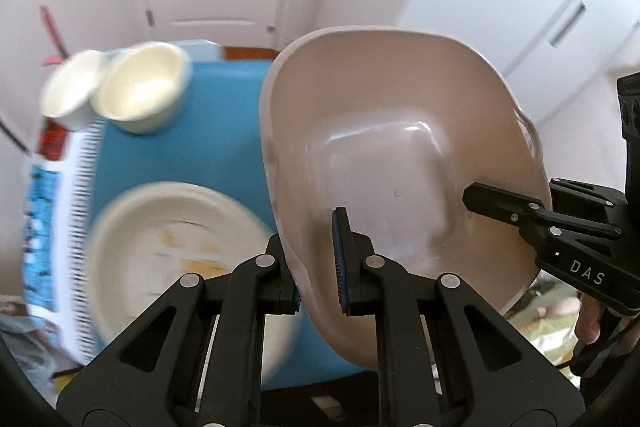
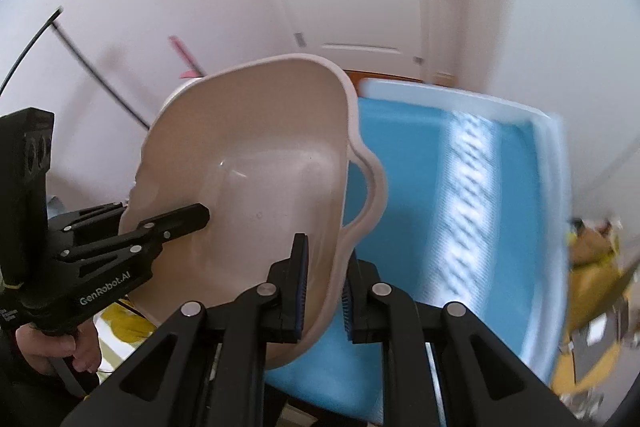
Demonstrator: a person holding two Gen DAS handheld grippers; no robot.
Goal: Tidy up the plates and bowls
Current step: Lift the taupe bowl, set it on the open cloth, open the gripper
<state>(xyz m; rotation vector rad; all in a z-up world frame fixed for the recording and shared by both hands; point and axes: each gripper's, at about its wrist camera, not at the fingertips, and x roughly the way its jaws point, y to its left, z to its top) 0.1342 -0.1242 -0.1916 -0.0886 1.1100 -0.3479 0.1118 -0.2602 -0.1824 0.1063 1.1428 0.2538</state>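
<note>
Beige squarish handled plastic bowl [image 1: 392, 147] held aloft, rim clamped by left tool [image 1: 320, 267] and right tool [image 2: 324, 291]. Transfer underway; set-down spot needed, perhaps blue counter [image 1: 224, 115] at 10 o'clock.

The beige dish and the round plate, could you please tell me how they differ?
The beige dish is squarish, deep and handled; the round plate is shallow. The dish is held tilted in the air by the left tool and right tool; the plate lies flat on the blue tray. The plate shows orange stains. Both are pale.
</note>
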